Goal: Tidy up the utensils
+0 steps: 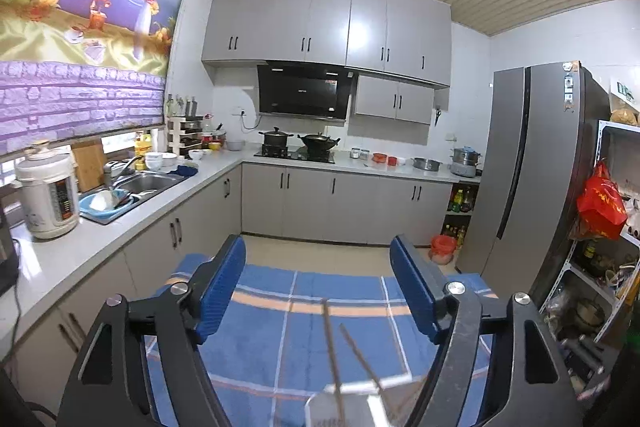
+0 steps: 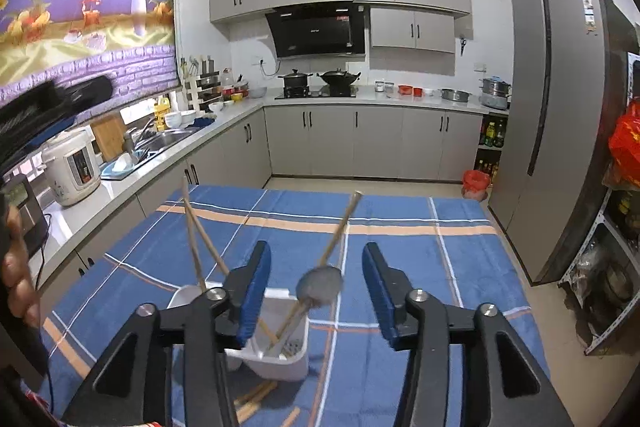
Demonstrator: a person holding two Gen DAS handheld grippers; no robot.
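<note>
I have both grippers up over the table (image 2: 400, 223), which wears a blue checked cloth. My left gripper (image 1: 318, 259) has its two blue pads spread wide, with nothing between them but cloth far below. My right gripper (image 2: 316, 267) is likewise parted, its pads pressing on nothing.

The task's thing is the white holder (image 2: 280, 351), one of them, standing on the cloth just beneath and slightly left of my right gripper. Its left side is hidden behind the left finger (image 2: 252, 291). In it I count two chopsticks (image 2: 192, 227) leaning up and to the left, crossing near their upper ends, and one ladle (image 2: 320, 283) with a long wooden handle slanting up to the right (its round bowl is blurred). More wooden sticks stand low inside the holder, too jumbled for me to count. On the cloth in front of the holder lie a few pale wooden pieces (image 2: 256, 399), at least three, partly hidden by my gripper.

In the left view the holder's rim shows only at the bottom edge, with two sticks rising from it.

At the left edge of the right view I see one hand (image 2: 18, 283), fingers curled round a dark grip.
</note>
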